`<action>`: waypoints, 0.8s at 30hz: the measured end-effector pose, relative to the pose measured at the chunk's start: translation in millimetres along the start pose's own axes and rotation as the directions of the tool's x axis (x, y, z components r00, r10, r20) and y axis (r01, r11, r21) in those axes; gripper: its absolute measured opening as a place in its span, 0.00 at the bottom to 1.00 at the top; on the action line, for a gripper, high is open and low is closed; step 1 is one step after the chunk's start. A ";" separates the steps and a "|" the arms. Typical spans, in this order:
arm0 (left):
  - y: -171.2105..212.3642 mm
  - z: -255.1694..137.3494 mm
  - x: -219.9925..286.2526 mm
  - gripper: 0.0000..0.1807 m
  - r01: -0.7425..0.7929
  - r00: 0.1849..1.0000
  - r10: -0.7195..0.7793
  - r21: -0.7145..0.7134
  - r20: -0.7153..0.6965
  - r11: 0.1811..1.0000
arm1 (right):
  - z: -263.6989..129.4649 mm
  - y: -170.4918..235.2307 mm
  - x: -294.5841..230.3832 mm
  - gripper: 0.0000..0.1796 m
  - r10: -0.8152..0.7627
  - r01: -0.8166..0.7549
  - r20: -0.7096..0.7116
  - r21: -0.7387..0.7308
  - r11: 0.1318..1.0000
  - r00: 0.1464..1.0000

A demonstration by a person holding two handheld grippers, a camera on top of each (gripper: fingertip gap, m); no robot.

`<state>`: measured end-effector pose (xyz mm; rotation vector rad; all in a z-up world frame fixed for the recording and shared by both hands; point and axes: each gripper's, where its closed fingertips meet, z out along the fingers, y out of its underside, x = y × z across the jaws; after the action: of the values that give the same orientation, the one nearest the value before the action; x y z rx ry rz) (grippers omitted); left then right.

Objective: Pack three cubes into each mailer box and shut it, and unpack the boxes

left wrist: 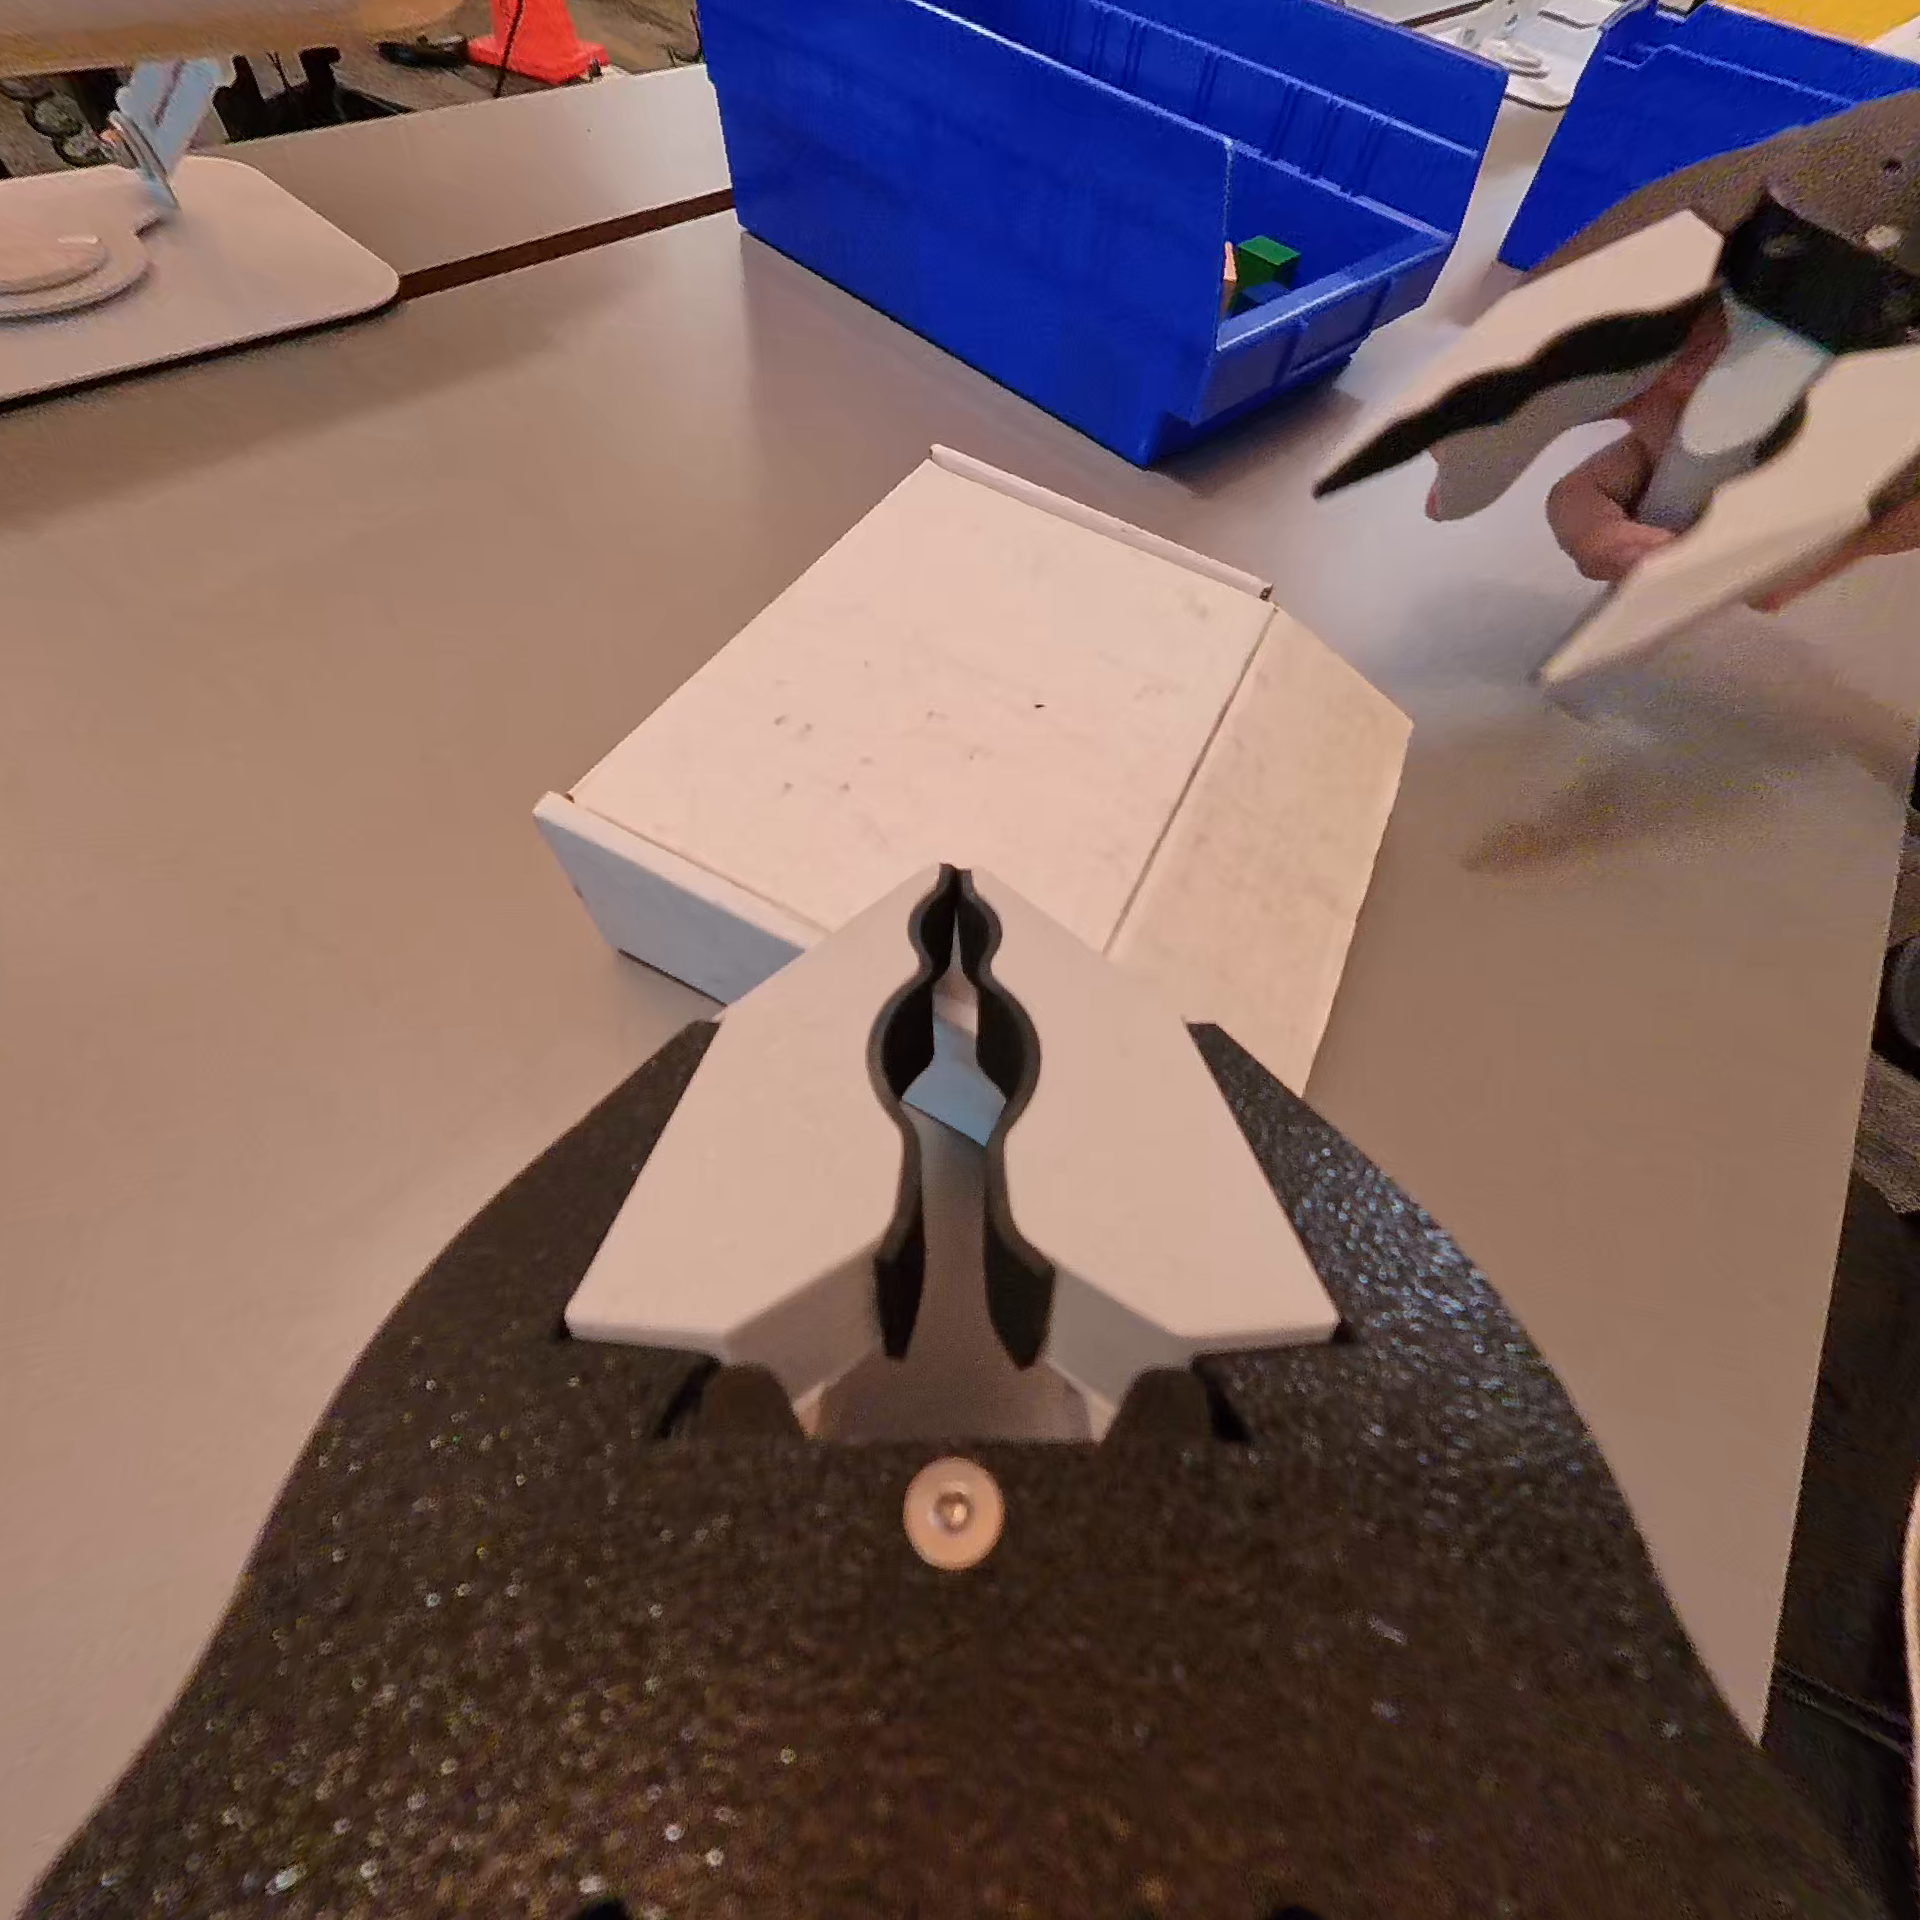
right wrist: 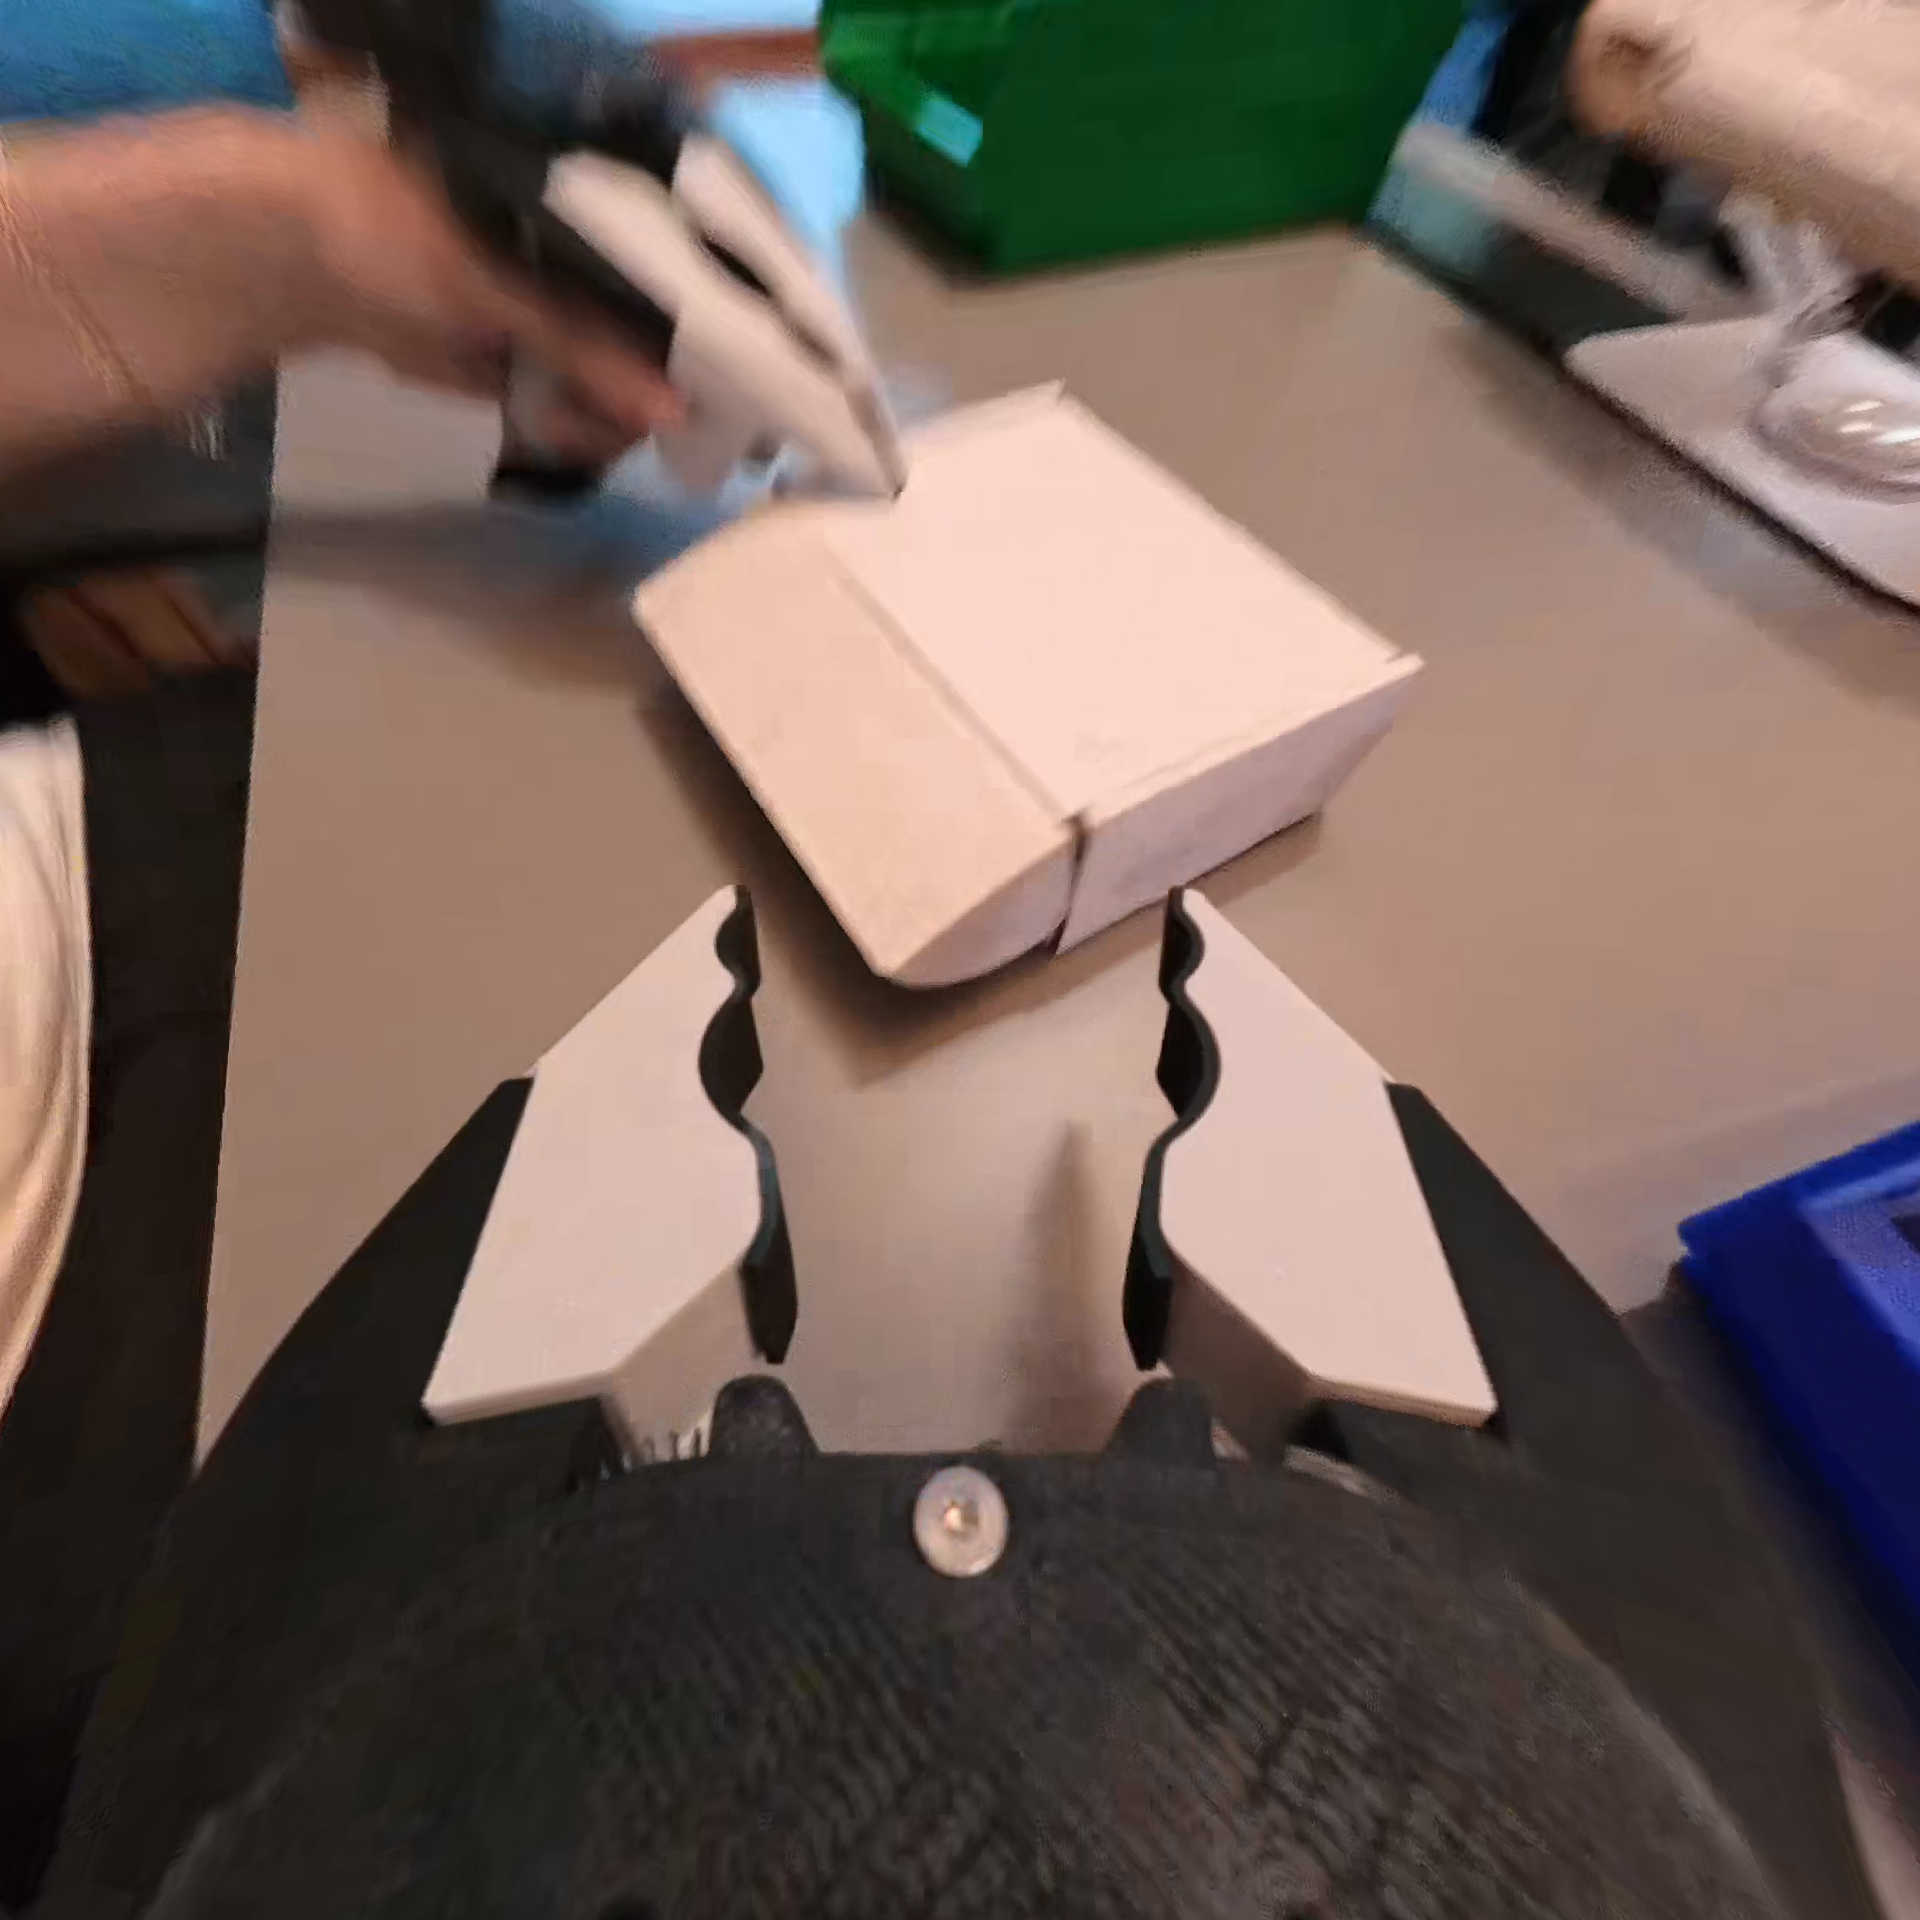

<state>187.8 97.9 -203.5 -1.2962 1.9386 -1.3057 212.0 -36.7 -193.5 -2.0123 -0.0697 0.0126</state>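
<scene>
A white mailer box (left wrist: 935, 707) lies on the grey table with its lid down. Its front flap (left wrist: 1257, 831) slopes outward over the front side. My left gripper (left wrist: 956, 878) is shut, its tips over the box's near corner; whether they touch the lid I cannot tell. In the right wrist view the left gripper (right wrist: 891, 480) stands at the far corner of the box (right wrist: 1091, 644). My right gripper (right wrist: 958, 904) is open and empty, just short of the flap end (right wrist: 862, 769). It also shows in the left wrist view (left wrist: 1434, 582), held above the table. A green cube (left wrist: 1268, 255) lies in a blue bin (left wrist: 987, 208).
A second blue bin (left wrist: 1683, 135) stands at the back right. A green bin (right wrist: 1091, 135) stands beyond the box. A white stand base (left wrist: 187, 281) lies at the far left. The table edge (left wrist: 1829, 1351) runs close on the right.
</scene>
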 end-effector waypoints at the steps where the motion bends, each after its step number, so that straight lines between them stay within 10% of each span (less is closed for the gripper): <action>1: -0.2 0.0 0.0 0.00 -0.001 1.000 0.001 0.004 0.001 1.000 | 0.4 -7.5 9.2 0.41 0.055 -0.054 -0.024 0.041 0.998 0.998; 14: 21.4 -42.3 -1.8 0.33 -0.113 0.993 0.112 -0.018 -0.029 0.993 | 31.3 4.7 15.8 0.52 0.021 -0.019 0.023 -0.084 0.996 1.000; 24: 47.6 -29.7 22.4 0.37 -0.090 0.972 0.057 -0.135 -0.228 0.987 | 43.7 12.1 8.6 0.49 0.027 -0.011 0.120 -0.130 0.991 0.992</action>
<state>133.6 96.3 -230.1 -1.1717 2.2515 -1.3447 219.3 -2.0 -222.9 -2.1404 -0.1319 0.1457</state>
